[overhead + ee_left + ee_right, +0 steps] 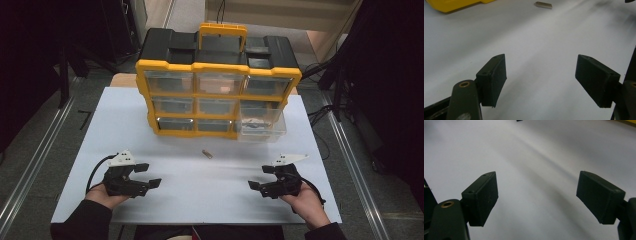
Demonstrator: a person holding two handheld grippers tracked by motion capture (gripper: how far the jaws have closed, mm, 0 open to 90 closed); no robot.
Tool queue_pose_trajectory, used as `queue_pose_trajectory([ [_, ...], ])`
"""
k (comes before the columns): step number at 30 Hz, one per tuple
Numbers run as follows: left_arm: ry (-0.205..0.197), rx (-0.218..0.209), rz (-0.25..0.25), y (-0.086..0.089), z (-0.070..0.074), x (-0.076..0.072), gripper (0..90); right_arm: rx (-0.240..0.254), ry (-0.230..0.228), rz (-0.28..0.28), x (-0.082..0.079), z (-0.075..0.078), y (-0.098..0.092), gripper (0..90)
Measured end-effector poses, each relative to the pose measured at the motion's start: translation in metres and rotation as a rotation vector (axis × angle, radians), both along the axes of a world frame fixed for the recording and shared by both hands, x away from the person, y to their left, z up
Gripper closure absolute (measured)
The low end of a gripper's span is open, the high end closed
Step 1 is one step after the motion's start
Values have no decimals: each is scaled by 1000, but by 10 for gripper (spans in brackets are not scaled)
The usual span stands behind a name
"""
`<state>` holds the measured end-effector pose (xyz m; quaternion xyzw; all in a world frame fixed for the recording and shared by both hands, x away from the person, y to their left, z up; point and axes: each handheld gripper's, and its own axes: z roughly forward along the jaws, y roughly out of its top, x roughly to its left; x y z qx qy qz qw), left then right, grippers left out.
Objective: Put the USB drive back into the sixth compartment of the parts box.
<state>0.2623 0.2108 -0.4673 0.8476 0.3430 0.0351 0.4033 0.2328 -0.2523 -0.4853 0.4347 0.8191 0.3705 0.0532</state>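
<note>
At the near edge of the white table (pixel 150 125) we hold the left gripper (pixel 148 175) and right gripper (pixel 261 176), both spread wide with nothing between their jaws. Farther out, between them and well apart from each, lies a small brownish metal piece (pixel 207 154), short and blocky. Beyond it stands the yellow-and-black drawer organizer (pixel 218 75), its lower right clear drawer (pixel 262 129) pulled out.

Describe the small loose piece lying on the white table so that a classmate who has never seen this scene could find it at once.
Start at the yellow-and-black plastic drawer organiser standing at the far side of the white table. Just in front of its bottom row lies a small brownish, stubby metal-looking piece, alone on the bare surface. Unlike the pulled-out clear plastic drawer nearby, it is tiny, opaque and loose.
</note>
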Motion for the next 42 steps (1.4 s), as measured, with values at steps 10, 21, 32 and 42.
queue_pose_trajectory([
  [10,10,13,-6,-1,-2,0,260,-9,20,26,0,-1,2,159],
  [21,17,15,-11,-1,-3,-1,260,-10,30,27,0,-2,4,159],
  [32,26,17,-12,-1,-3,0,260,-8,27,30,0,-3,5,159],
  [42,25,16,-10,-2,-3,0,260,-9,25,29,0,-3,5,159],
])
